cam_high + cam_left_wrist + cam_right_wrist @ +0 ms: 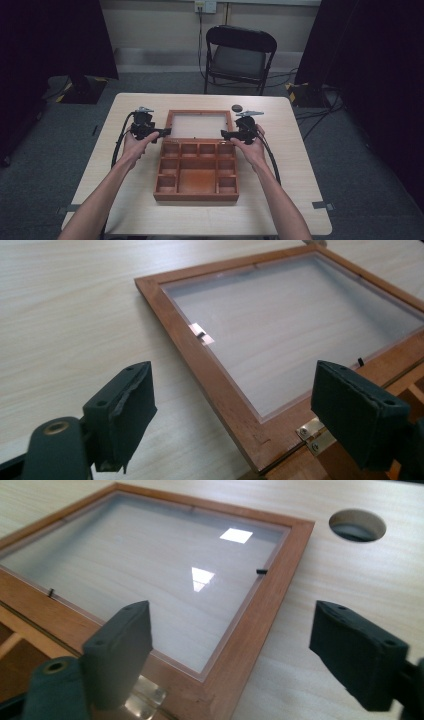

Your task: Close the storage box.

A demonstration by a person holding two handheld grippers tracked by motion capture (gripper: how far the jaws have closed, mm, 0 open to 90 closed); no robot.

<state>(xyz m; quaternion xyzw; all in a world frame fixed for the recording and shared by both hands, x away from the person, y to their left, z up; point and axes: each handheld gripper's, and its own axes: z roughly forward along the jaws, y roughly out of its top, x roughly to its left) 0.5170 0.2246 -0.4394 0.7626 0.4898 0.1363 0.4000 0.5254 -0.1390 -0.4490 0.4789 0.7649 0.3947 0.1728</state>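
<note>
A brown wooden compartment box (pixel 196 172) with its glass-paned lid (pixel 199 125) folded flat sat at centre frame on the pale wooden surface (pixel 300 165). The left gripper (pixel 162 132) and right gripper (pixel 226 134) flanked the lid's near corners, jaws released, grasping nothing.

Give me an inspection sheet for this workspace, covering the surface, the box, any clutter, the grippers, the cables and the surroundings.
Surface: pale wood table, round hole near the far edge.
Job's things: wooden box with empty compartments; its glazed lid lies open flat on the table.
Clutter: nothing seen.
Grippers: left gripper and right gripper at the lid's near corners, jaws open, holding nothing.
Cables: one black cable trails from each gripper.
Surroundings: folding chair, dark curtains, grey carpet.
</note>
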